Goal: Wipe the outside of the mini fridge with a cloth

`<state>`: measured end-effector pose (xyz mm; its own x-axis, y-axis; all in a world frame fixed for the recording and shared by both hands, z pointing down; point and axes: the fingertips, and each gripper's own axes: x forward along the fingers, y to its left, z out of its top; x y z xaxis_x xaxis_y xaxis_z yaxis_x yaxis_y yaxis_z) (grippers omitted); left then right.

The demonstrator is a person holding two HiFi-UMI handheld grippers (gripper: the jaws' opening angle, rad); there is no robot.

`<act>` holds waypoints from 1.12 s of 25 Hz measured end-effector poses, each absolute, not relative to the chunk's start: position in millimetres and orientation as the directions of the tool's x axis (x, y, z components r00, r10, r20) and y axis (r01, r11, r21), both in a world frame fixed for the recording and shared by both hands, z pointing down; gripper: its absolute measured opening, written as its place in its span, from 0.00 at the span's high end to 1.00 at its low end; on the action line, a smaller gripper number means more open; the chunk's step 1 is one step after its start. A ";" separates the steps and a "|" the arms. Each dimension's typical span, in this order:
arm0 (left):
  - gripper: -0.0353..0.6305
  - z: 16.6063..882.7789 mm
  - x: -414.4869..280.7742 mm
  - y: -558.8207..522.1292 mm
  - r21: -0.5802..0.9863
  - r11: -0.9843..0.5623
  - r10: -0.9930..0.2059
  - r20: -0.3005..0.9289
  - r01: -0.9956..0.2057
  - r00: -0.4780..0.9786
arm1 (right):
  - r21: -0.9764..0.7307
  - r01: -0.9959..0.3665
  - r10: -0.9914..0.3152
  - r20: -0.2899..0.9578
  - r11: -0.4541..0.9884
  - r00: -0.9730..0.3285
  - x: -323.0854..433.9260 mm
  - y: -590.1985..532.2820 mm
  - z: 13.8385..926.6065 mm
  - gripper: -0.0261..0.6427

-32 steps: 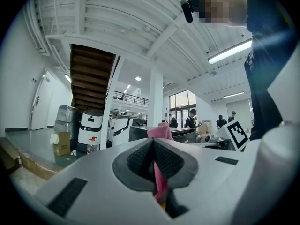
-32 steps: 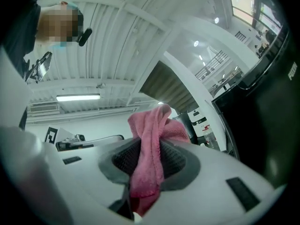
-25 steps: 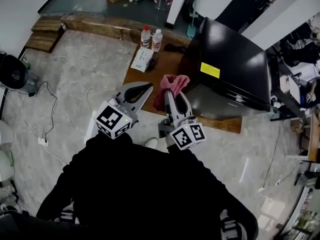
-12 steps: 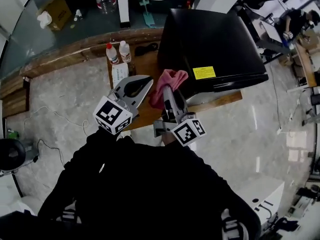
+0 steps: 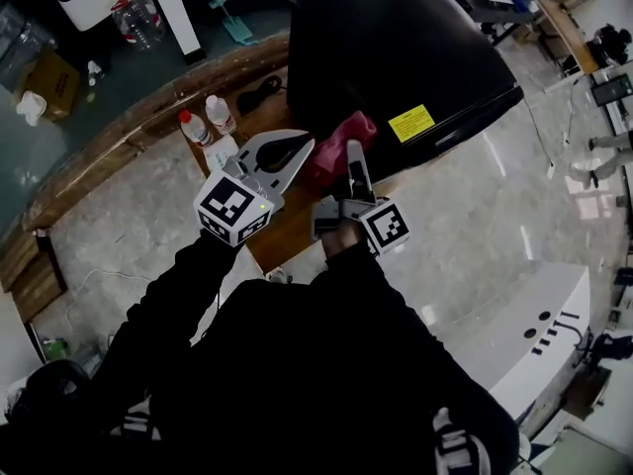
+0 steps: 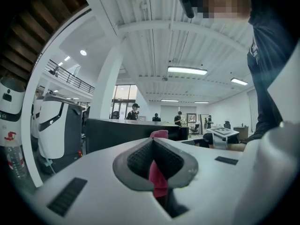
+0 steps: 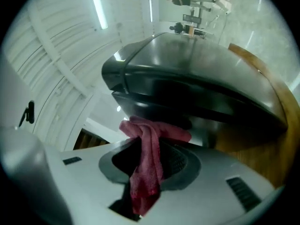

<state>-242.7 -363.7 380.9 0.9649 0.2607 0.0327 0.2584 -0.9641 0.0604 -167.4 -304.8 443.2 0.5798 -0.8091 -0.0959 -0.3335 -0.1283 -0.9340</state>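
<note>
The black mini fridge (image 5: 396, 47) stands on a wooden platform (image 5: 287, 236), with a yellow label (image 5: 412, 123) near its front edge. My right gripper (image 5: 352, 152) is shut on a pink-red cloth (image 5: 343, 137). The cloth is bunched against the fridge's edge, left of the label. In the right gripper view the cloth (image 7: 149, 158) hangs down between the jaws of the right gripper (image 7: 152, 142), just below the fridge (image 7: 187, 78). My left gripper (image 5: 305, 145) is shut beside the cloth. In its own view a pink strip (image 6: 157, 175) shows in the slit of the left gripper (image 6: 153, 142).
Two small bottles (image 5: 220, 114) and a white packet (image 5: 224, 152) sit on the platform left of the fridge, with a black cable bundle (image 5: 259, 92) behind. A large water bottle (image 5: 138, 16) and a cardboard box (image 5: 54, 75) stand farther left. A white machine (image 5: 534, 334) stands at right.
The head view has swung round, so the fridge now sits higher and more central. My right gripper has carried the cloth up to the fridge's edge by the yellow label. The left gripper has stayed alongside.
</note>
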 end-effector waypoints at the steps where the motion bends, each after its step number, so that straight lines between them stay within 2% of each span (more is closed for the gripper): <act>1: 0.94 382.8 -237.5 -364.6 0.064 -0.960 0.277 0.035 0.274 0.960 | -0.948 -0.294 -0.794 -0.082 -0.125 0.603 -162.9 -304.7 448.6 0.79; 5: 0.94 396.6 -219.5 -365.0 0.078 -0.943 0.327 0.057 0.323 0.943 | -0.984 -0.171 -0.749 -0.080 -0.046 0.658 -152.3 -308.4 461.2 0.79; 9: 0.94 417.9 -207.0 -366.6 0.094 -0.932 0.358 0.087 0.350 0.930 | -0.989 -0.144 -0.735 -0.085 -0.017 0.672 -149.0 -312.9 474.0 0.79; 15: 0.94 457.2 -189.5 -370.2 0.118 -0.919 0.391 0.141 0.376 0.910 | -0.990 -0.110 -0.731 -0.012 -0.086 0.682 -146.6 -316.0 515.4 0.79; 22: 0.94 529.1 -173.4 -379.6 0.156 -0.923 0.378 0.211 0.351 0.901 | -0.994 0.006 -0.720 0.085 -0.112 0.689 -141.6 -323.1 594.6 0.79; 28: 0.94 608.0 -163.7 -388.5 0.178 -0.928 0.367 0.300 0.327 0.880 | -0.970 0.054 -0.709 0.210 -0.235 0.673 -136.1 -329.1 668.1 0.79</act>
